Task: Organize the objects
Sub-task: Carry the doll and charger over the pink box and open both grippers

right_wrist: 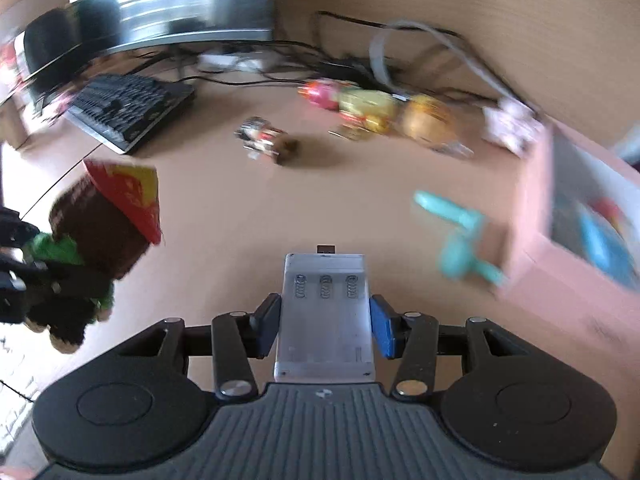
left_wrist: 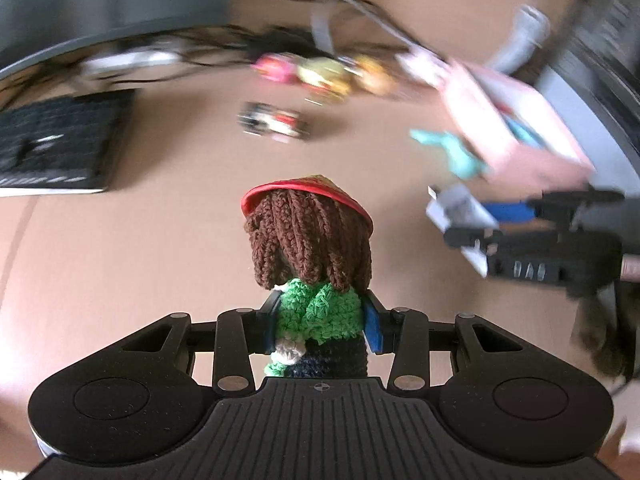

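Both loaded, mid-carry: left gripper (left_wrist: 320, 324) clamps doll (left_wrist: 310, 240); right gripper (right_wrist: 324, 326) clamps battery case (right_wrist: 325, 312). Pink box (right_wrist: 576, 224) sits ahead-right of it. Next, probably: move over box, release inside.

The left gripper (left_wrist: 320, 322) points steeply downward, its two blue-padded fingers (left_wrist: 374, 326) pressed against the sides of a crocheted doll (left_wrist: 310, 256), which stands up between them. The right gripper (right_wrist: 325, 328) also tilts downward, its blue pads (right_wrist: 382, 332) closed on both sides of a translucent battery case (right_wrist: 325, 312). Seen from the left wrist, the right gripper sits to the right, apart from the left one.
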A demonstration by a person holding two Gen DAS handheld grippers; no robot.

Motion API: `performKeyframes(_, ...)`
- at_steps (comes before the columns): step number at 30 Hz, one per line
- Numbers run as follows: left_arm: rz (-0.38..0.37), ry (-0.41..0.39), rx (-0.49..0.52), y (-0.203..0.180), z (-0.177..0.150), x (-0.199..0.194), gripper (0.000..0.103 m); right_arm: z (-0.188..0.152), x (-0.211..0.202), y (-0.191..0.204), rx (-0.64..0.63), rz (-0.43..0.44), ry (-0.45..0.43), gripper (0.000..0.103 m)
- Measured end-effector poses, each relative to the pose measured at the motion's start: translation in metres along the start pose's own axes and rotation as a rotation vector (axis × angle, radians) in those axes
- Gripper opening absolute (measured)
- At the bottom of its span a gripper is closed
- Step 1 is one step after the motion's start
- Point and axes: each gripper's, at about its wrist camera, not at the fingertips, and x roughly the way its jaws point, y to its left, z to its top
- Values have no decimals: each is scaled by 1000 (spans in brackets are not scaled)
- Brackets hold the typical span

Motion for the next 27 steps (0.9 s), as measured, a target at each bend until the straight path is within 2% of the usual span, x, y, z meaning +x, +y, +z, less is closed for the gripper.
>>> performKeyframes(2, -77, 34, 68, -10, 1, 6, 44, -10, -16, -8, 55, -57, 5, 47)
performKeyframes(4, -160, 35, 108, -20, 9, 8, 44, -22, -38, -20, 134, -118, 14, 47)
performKeyframes(7, -278, -35, 193, -44, 41, 7, 44, -36, -74, -35, 220, -208, 2, 47)
performKeyframes(10, -342, -113, 280, -79, 82, 14, 44, -51, -112, -50, 297, -280, -45, 47)
performKeyframes(13, -368, -171, 297, -118, 128, 39, 44, -64, -136, -63, 370, -373, -81, 47)
performKeyframes(15, -389, -185, 280, -140, 149, 60, 45, -71, -144, -72, 439, -372, -86, 47)
performKeyframes(17, -411, -202, 241, -159, 167, 84, 45, -76, -150, -76, 449, -395, -99, 47)
performKeyframes(19, -391, -218, 218, -176, 181, 110, 43, -79, -154, -78, 461, -418, -118, 47)
performKeyframes(24, -303, -182, 201, -194, 191, 139, 43, -84, -159, -88, 494, -443, -155, 47)
performKeyframes(27, -302, -233, 162, -185, 187, 122, 42, -79, -158, -95, 481, -457, -174, 47)
